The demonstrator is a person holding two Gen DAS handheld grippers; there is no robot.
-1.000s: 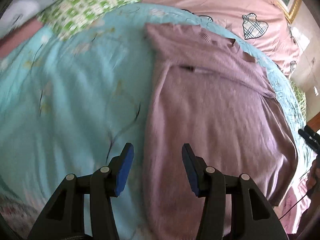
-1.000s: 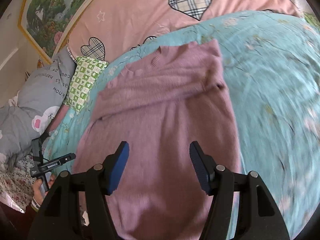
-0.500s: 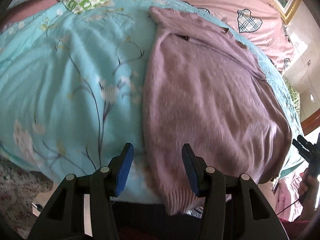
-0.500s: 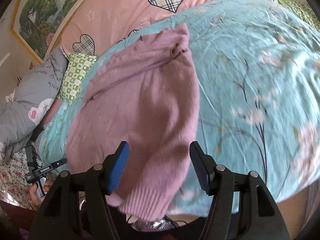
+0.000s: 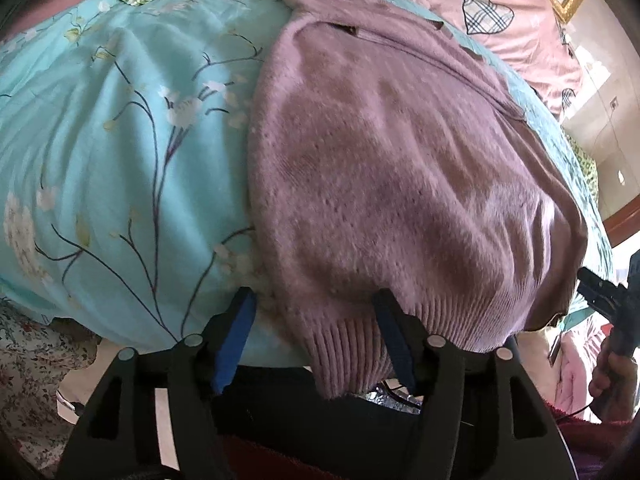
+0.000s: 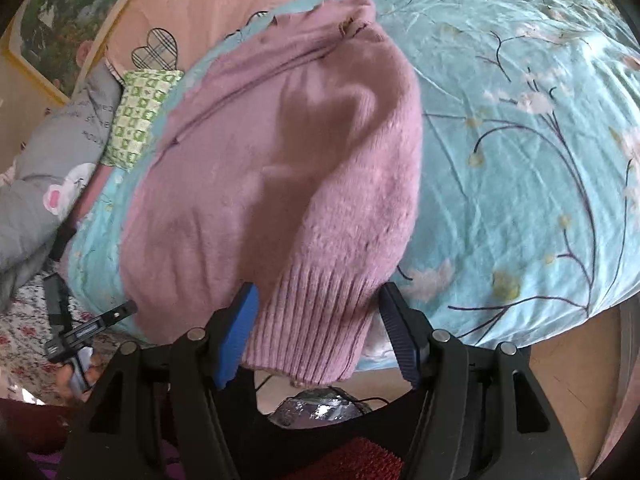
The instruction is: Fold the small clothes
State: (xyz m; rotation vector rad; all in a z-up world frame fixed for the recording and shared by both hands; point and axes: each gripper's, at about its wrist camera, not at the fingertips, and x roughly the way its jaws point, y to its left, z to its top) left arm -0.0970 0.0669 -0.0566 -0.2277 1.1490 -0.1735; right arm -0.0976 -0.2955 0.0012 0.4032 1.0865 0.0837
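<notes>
A mauve knit sweater (image 5: 392,168) lies flat on a turquoise floral quilt (image 5: 120,152), its ribbed hem hanging over the near edge of the bed. My left gripper (image 5: 316,332) is open, its jaws on either side of the hem's left corner (image 5: 344,356). My right gripper (image 6: 316,332) is open, its jaws on either side of the hem's right corner (image 6: 312,328). The sweater (image 6: 280,168) has its sleeves folded across the chest, and the collar is at the far end. Neither gripper is closed on the fabric.
A pink bedsheet with plaid hearts (image 5: 480,12) lies beyond the quilt. A green checked pillow (image 6: 136,120) and a grey pillow (image 6: 48,168) lie at the left. The other gripper shows in each view: the right one (image 5: 600,292) and the left one (image 6: 88,328). Floor lies below the bed edge.
Both grippers have drawn back from over the sweater's body to the near bed edge, down to the hem corners. Both stay open.
</notes>
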